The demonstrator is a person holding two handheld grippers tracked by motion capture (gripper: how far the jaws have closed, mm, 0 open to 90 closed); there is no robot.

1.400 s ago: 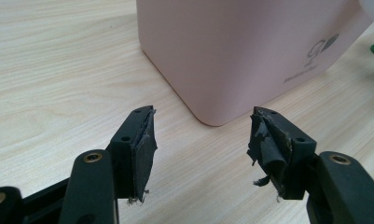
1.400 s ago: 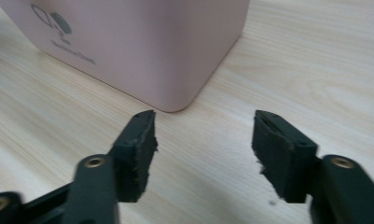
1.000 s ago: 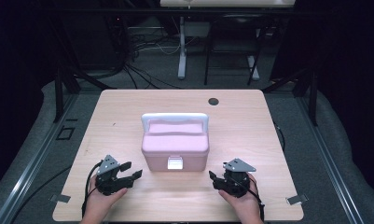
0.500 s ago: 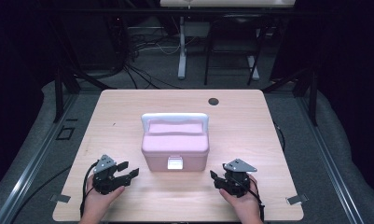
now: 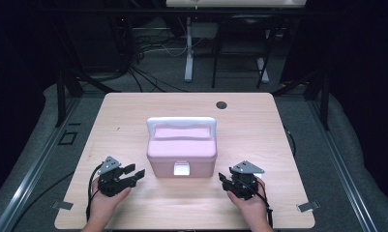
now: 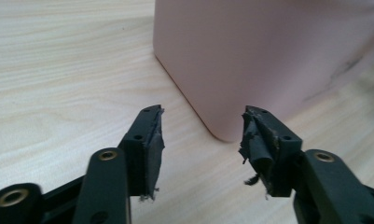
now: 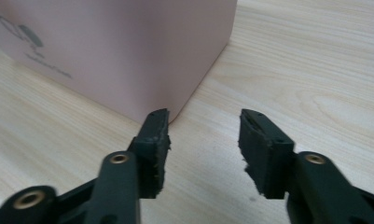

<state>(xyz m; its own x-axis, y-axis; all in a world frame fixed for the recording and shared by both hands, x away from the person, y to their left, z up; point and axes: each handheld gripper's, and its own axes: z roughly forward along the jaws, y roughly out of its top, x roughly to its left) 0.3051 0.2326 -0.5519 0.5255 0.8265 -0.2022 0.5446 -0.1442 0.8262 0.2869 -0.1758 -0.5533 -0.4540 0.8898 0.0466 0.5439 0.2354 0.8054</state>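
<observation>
Pink box (image 5: 182,151) sits lid-shut — left gripper (image 5: 135,173), right gripper (image 5: 224,180) flank it, jaws closing, nothing between.

Pink box (image 7: 128,51): faint logo + line of print on side, too blurred to read

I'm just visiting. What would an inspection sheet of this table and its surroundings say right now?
Surface: wooden table, a round hole near its far edge.
Job's things: pink box, shut, handle laid flat, white latch facing the person.
Clutter: nothing seen.
Grippers: left tool and right tool open, jaws just been closing, nothing between them.
Cables: one trails from each tool.
Surroundings: dark floor, cables, table legs behind.
</observation>
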